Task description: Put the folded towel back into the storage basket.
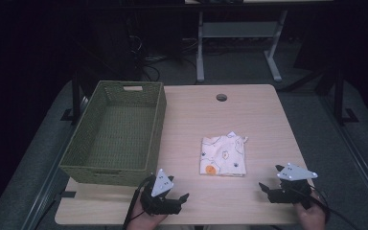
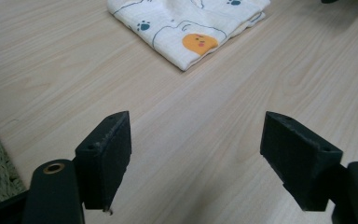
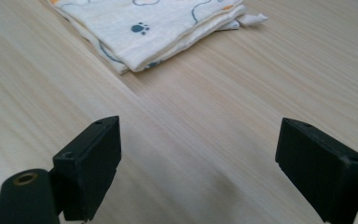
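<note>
Near the table's [image 1: 249,201] front edge, the left gripper [image 1: 178,201] and right gripper [image 1: 268,184] both rest with jaws spread wide, gripping nothing. Ahead of them and between the two lies a folded printed cloth [image 1: 223,155], white with paw prints and what looks like an orange chick. Farther off, beyond the left gripper, stands a green woven basket [image 1: 84,163].
</note>
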The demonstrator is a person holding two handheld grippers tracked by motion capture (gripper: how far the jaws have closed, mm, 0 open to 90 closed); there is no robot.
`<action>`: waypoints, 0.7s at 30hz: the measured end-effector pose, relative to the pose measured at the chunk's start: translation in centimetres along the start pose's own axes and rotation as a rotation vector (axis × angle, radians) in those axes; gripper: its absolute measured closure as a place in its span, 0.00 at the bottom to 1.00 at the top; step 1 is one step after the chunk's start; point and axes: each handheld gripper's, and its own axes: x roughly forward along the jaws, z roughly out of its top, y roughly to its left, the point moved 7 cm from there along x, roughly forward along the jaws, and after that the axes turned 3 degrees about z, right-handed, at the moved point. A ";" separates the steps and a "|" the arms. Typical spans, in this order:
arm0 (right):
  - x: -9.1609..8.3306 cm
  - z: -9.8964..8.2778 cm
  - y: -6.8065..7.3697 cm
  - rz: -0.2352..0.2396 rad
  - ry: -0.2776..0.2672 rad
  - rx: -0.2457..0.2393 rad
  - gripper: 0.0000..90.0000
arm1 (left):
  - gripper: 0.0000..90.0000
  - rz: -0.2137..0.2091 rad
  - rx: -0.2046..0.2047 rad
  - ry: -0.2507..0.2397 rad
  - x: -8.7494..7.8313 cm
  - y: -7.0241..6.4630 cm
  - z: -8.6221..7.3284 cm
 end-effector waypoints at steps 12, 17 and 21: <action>-0.2 0.6 1.2 0.018 -0.005 -0.042 0.15 | 0.27 0.002 0.002 0.008 0.3 -0.2 0.0; -0.3 0.7 1.1 0.017 -0.014 -0.042 0.15 | 0.26 0.011 0.010 0.018 0.7 -0.4 -0.1; -0.3 0.6 1.1 0.021 -0.013 -0.042 0.15 | 0.26 0.014 0.002 0.024 0.9 -0.4 -0.2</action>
